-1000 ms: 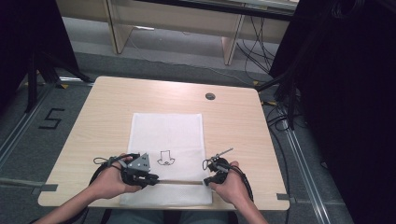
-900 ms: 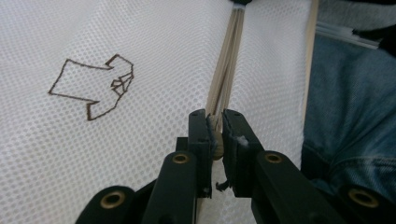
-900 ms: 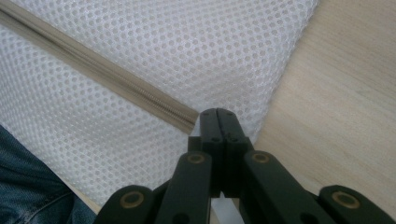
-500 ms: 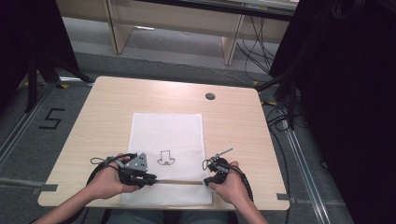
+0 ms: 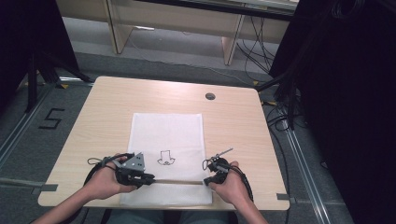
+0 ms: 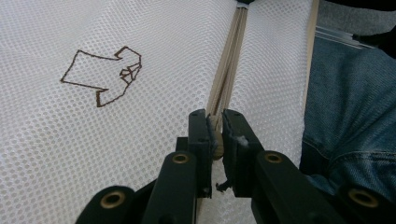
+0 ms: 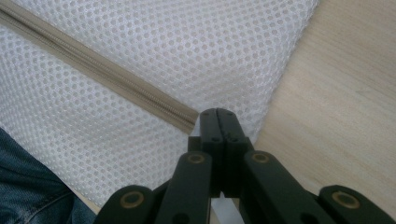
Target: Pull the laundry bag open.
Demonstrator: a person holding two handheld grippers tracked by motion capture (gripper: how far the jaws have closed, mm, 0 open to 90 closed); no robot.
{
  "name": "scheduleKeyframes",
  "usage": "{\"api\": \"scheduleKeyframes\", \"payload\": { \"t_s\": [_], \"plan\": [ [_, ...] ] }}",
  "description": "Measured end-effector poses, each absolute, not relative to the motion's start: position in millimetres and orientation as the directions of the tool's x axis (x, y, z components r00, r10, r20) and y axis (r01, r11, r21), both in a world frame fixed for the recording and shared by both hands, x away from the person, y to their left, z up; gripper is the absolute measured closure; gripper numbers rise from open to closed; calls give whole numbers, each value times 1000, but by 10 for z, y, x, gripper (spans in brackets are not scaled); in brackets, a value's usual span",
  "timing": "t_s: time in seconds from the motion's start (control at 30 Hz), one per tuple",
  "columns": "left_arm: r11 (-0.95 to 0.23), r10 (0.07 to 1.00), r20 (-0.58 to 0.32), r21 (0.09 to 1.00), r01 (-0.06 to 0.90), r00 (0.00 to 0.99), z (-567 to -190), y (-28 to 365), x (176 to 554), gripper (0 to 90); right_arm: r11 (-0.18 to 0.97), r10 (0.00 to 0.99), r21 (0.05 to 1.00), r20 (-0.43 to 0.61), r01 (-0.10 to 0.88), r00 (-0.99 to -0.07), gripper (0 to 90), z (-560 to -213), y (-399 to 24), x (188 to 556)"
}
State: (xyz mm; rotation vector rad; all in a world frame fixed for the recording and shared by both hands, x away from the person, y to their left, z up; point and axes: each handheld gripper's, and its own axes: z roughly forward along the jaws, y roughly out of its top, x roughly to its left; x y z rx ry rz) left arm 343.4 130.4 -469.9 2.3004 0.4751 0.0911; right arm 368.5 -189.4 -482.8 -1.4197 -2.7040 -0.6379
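White mesh bag [image 5: 168, 135] flat on table [image 5: 233, 116] (zipper [image 5: 175, 182] closed), contents hidden

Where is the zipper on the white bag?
In the high view the zipper runs across the mesh bag near the table's near edge, between the left gripper and right gripper.

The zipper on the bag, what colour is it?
Beige, on the white mesh bag; the zipper shows best in the left gripper view.

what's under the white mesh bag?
The mesh bag lies flat on the wooden table, its near edge over the table's front edge above the person's jeans. Anything inside it cannot be seen.
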Motion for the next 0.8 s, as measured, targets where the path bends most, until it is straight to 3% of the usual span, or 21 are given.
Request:
{"api": "scheduleKeyframes", "payload": {
  "t_s": [0.8],
  "plan": [
    [-606, 390, -89, 725, 328, 917, -4675, 1428, 3420, 819, 499, 790, 352, 190, 792, -583, 900, -4830, -1887, 3679]
  ]
}}
